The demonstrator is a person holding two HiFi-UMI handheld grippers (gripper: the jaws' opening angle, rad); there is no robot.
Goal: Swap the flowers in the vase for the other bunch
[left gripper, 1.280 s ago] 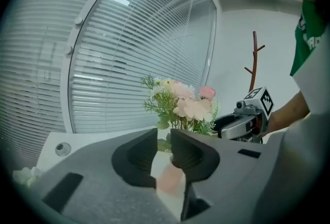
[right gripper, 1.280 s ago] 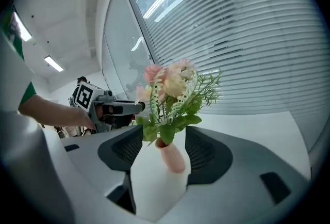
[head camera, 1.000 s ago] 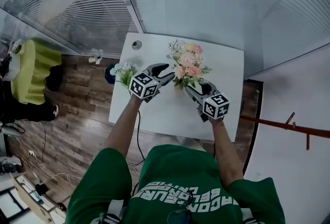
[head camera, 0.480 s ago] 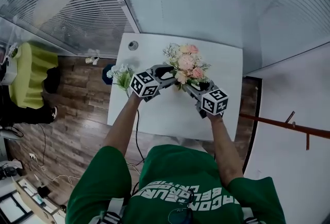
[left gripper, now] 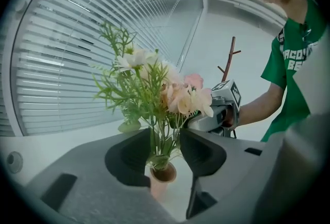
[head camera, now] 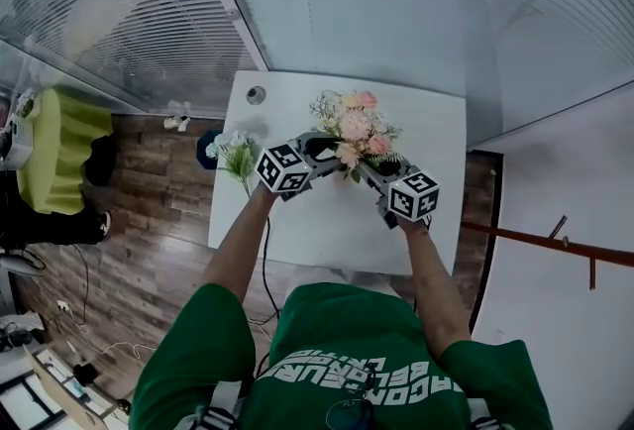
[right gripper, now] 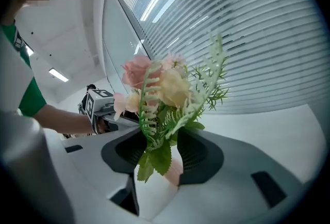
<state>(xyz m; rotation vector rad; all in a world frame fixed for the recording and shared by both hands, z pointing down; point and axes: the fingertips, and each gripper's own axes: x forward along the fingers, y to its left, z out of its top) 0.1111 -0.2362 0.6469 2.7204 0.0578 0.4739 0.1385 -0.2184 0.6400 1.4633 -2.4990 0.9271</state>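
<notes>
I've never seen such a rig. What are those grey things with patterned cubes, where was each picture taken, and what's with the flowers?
No robot here: a person holds hand-worked tongs in each hand. The head view looks down from a camera on their head; the two gripper views come from cameras riding on the tongs. On the white table stands a pink bouquet in a small vase; a white bunch shows by its left edge. The left tongs straddle the stems, jaws apart; the right tongs flank the vase. Both have just been closing; leaves hide whether the right ones grip yet.
</notes>
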